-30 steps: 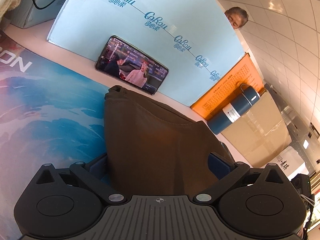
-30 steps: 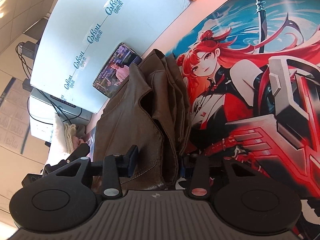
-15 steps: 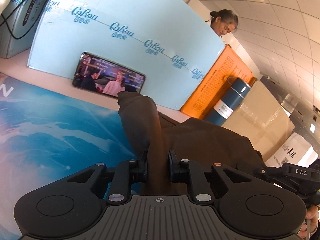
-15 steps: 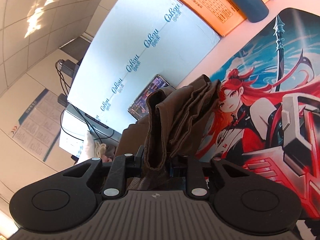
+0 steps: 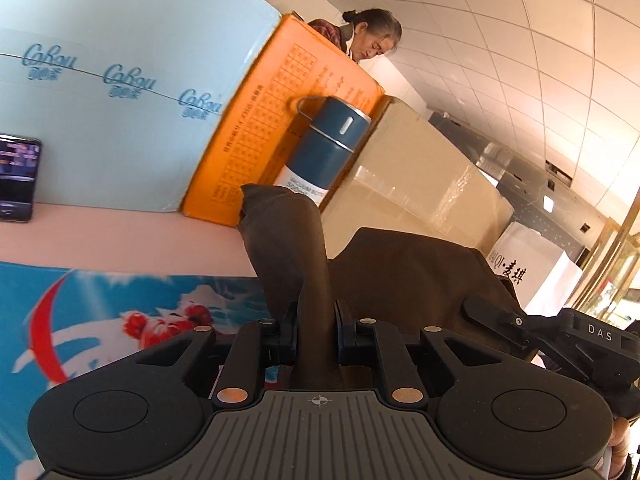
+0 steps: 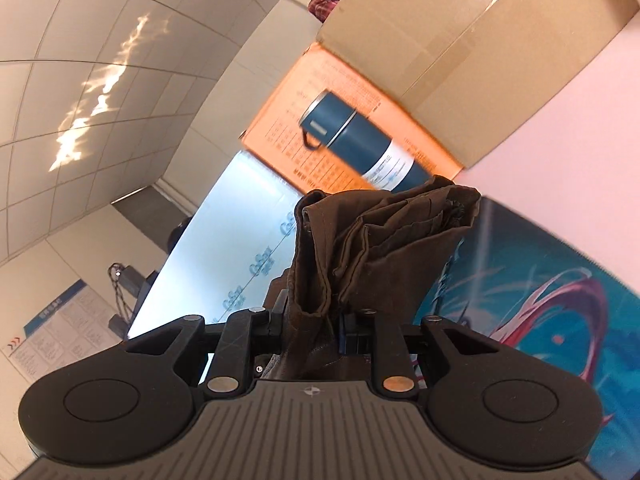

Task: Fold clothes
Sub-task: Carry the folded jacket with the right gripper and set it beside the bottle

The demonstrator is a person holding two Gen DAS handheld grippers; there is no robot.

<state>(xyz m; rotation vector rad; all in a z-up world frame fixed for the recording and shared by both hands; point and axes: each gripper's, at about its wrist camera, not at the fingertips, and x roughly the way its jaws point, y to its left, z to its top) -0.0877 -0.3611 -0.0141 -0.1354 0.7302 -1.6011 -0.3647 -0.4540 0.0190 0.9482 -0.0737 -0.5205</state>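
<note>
A brown garment hangs lifted between both grippers above the printed desk mat. My left gripper is shut on a bunched edge of it; the cloth sticks up past the fingers. My right gripper is shut on another bunched, folded edge of the same garment. The right gripper also shows at the right of the left wrist view, close beside the left one.
A blue vacuum bottle stands at the back against an orange box, with a cardboard box to the right and a pale blue box with a phone to the left. A person is behind them.
Both grippers closed on the garment, then lifted it off the mat and swung toward the right, so the bottle and boxes now fill the background.
</note>
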